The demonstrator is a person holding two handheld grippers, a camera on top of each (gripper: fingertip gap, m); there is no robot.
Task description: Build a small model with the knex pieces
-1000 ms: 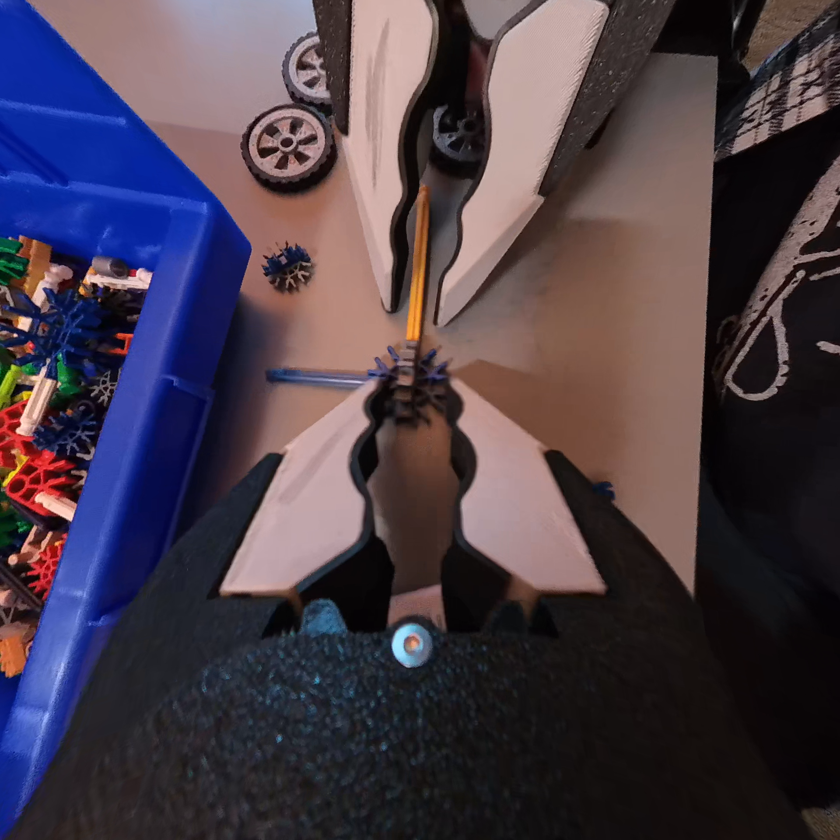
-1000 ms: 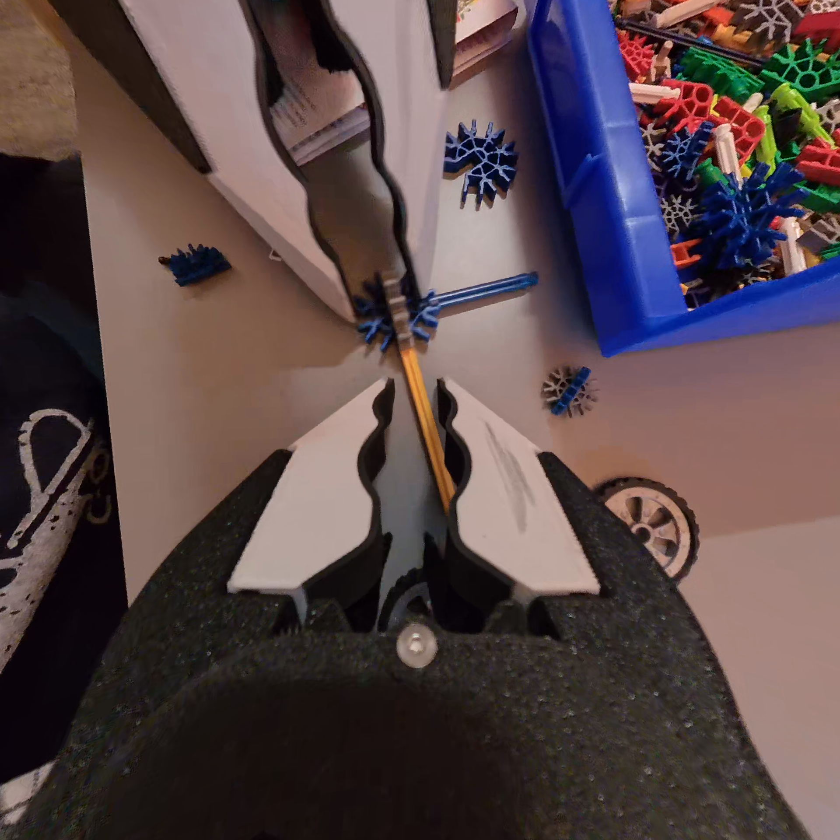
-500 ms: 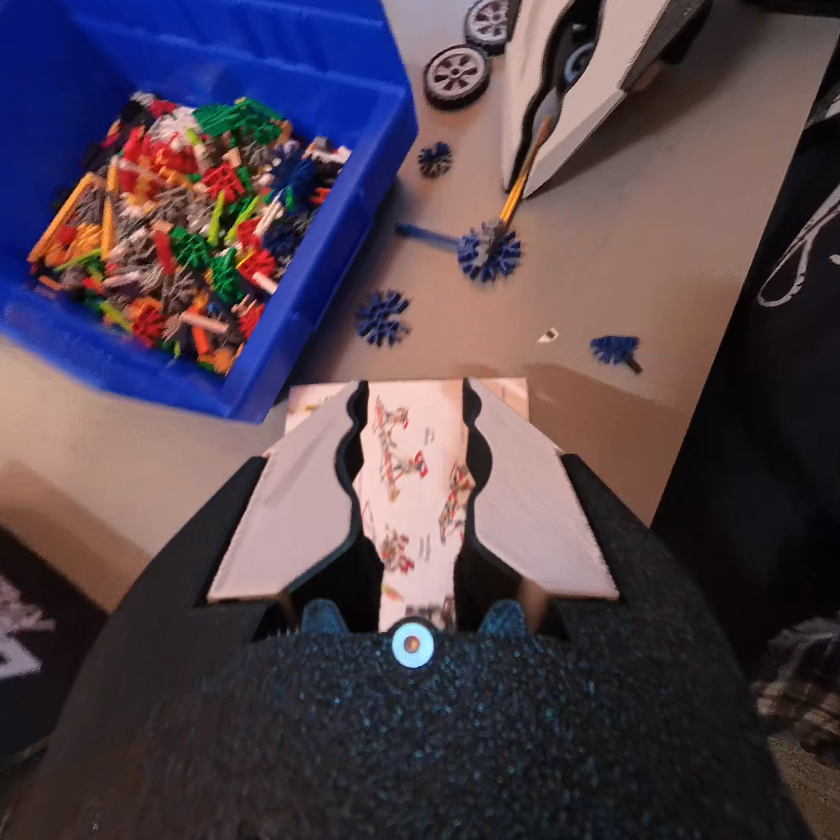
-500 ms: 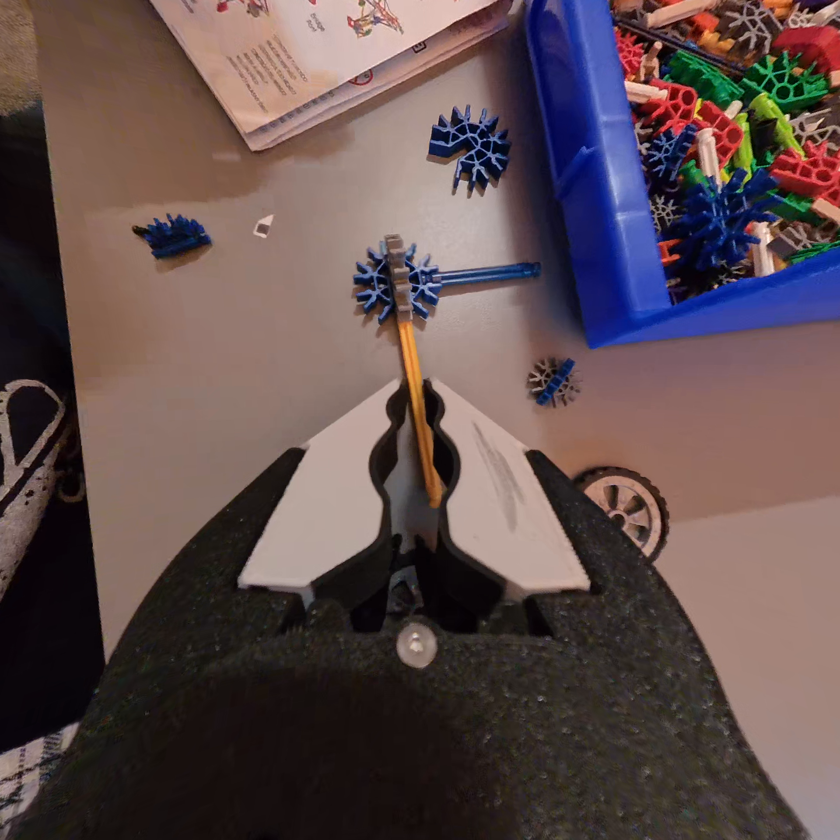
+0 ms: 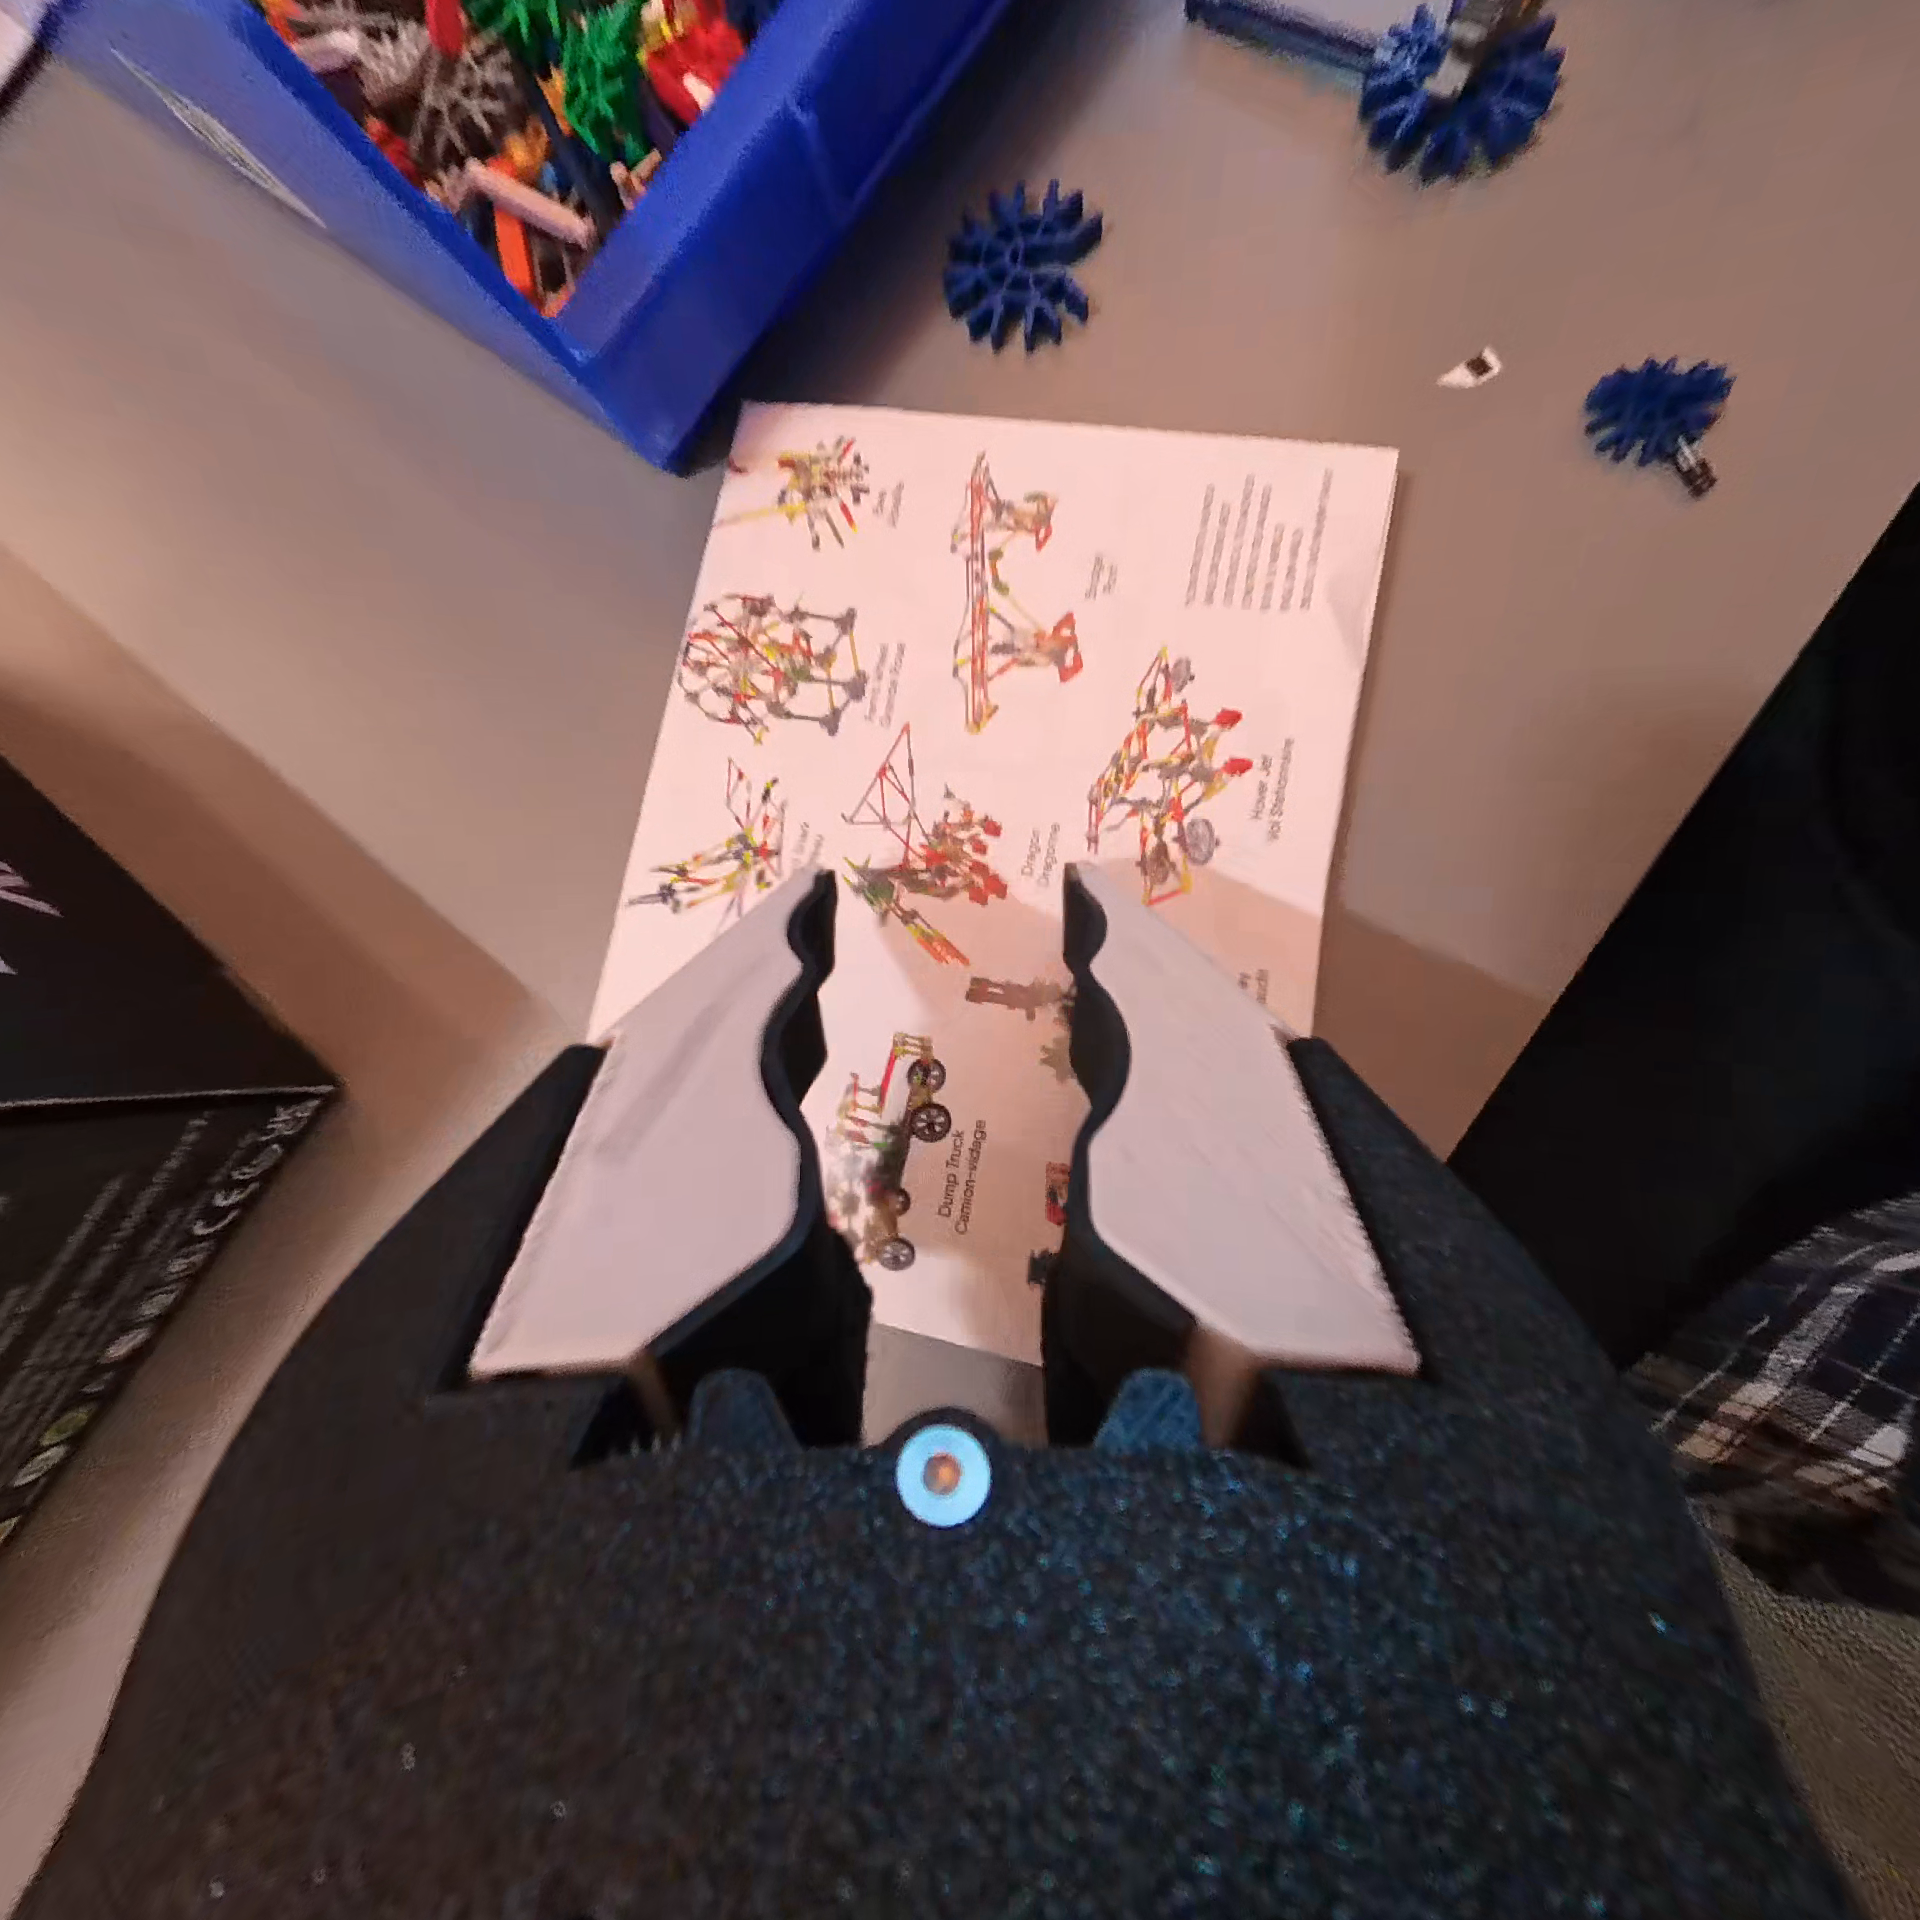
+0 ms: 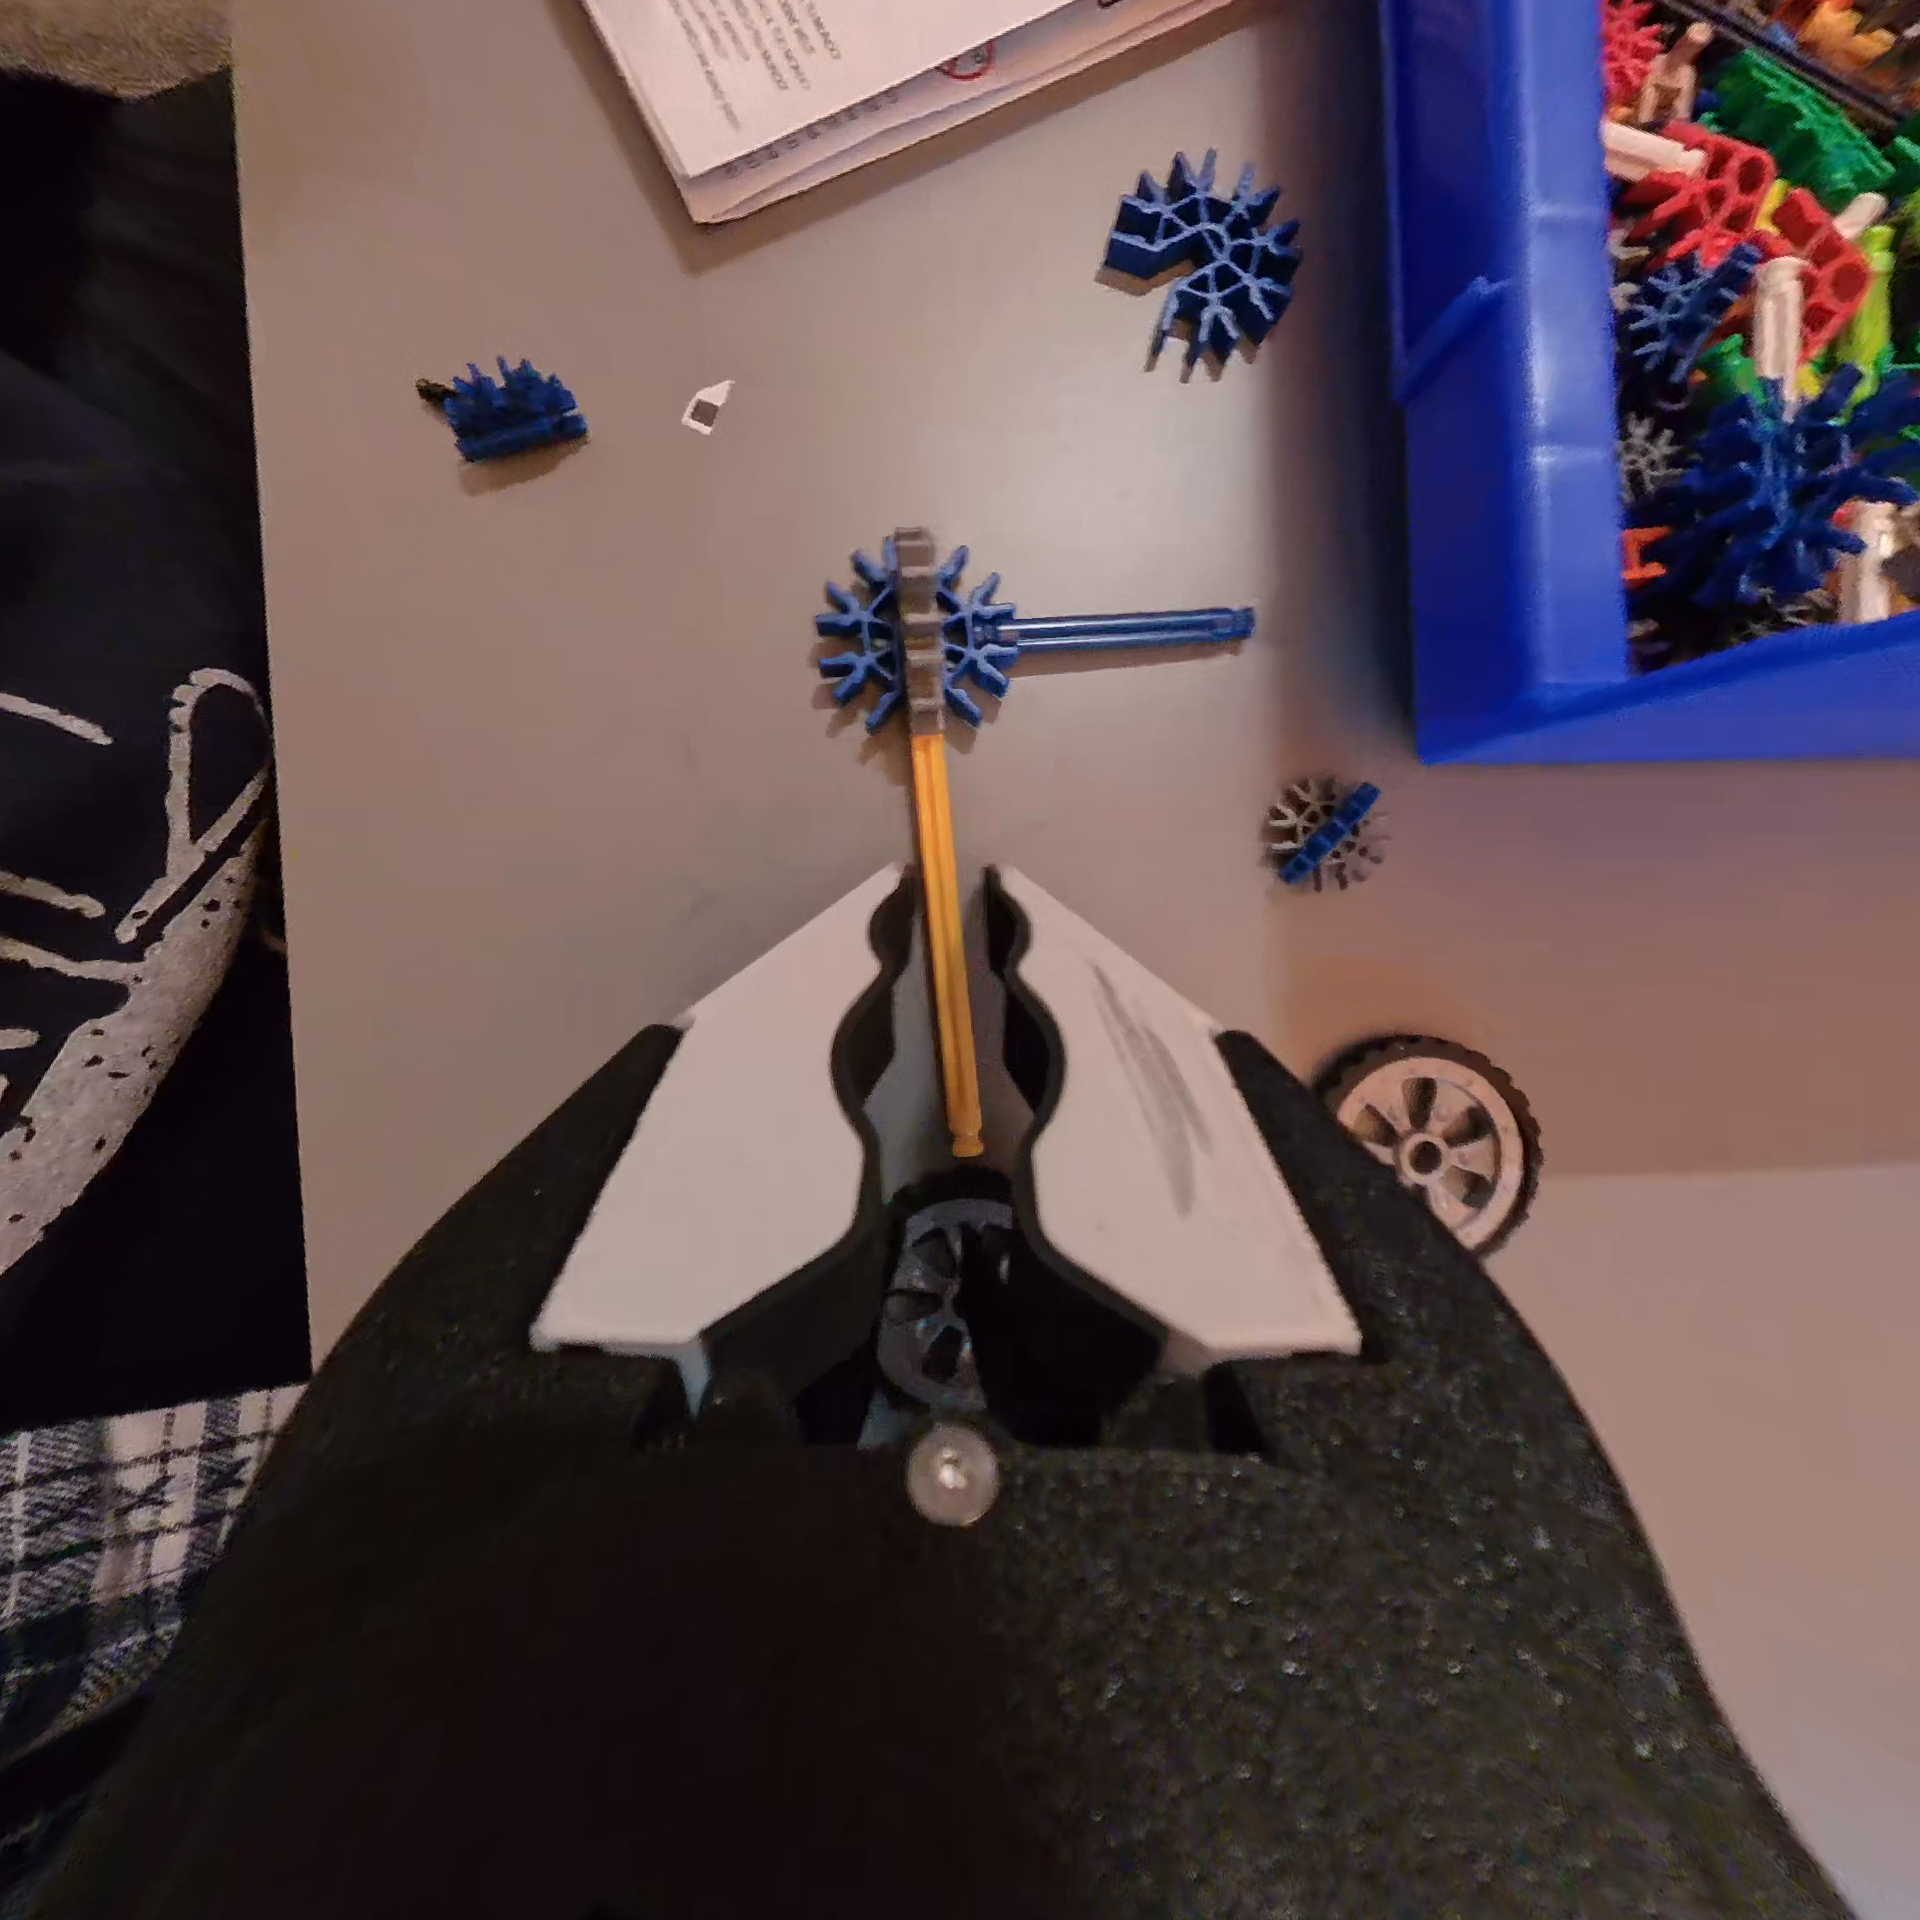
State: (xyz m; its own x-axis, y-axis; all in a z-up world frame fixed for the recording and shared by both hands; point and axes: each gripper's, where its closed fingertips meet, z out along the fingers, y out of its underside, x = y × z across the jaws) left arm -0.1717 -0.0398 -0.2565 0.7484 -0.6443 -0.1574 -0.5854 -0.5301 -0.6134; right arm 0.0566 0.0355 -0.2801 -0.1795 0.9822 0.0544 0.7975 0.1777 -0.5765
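Note:
A small assembly lies on the grey table: a blue snowflake connector (image 6: 914, 644) with a grey piece across it, a blue rod (image 6: 1132, 625) sticking right and a yellow rod (image 6: 940, 914) pointing at me. My right gripper (image 6: 942, 873) straddles the yellow rod with its jaws a narrow gap apart; the rod lies against the left pad, with table showing on its right. My left gripper (image 5: 945, 883) is open and empty, above a printed instruction sheet (image 5: 1143, 582). The assembly (image 5: 1460, 83) shows far off in the left wrist view.
A blue bin (image 6: 1496, 416) of mixed coloured parts, also in the left wrist view (image 5: 665, 312). Loose blue connectors (image 6: 1210, 249) (image 6: 509, 416) (image 5: 1023, 265) (image 5: 1657, 410), a grey-blue connector (image 6: 1325, 831), wheels (image 6: 1429, 1143) (image 6: 945, 1299). A black box (image 5: 104, 1195) at left. A person's dark clothing borders the table. Spacing between my two grippers at the tips: around 25 cm.
My left gripper let go of the blue connector and drew back over the instruction sheet. My right gripper closed onto the yellow rod, then its jaws widened slightly; the assembly stays put.

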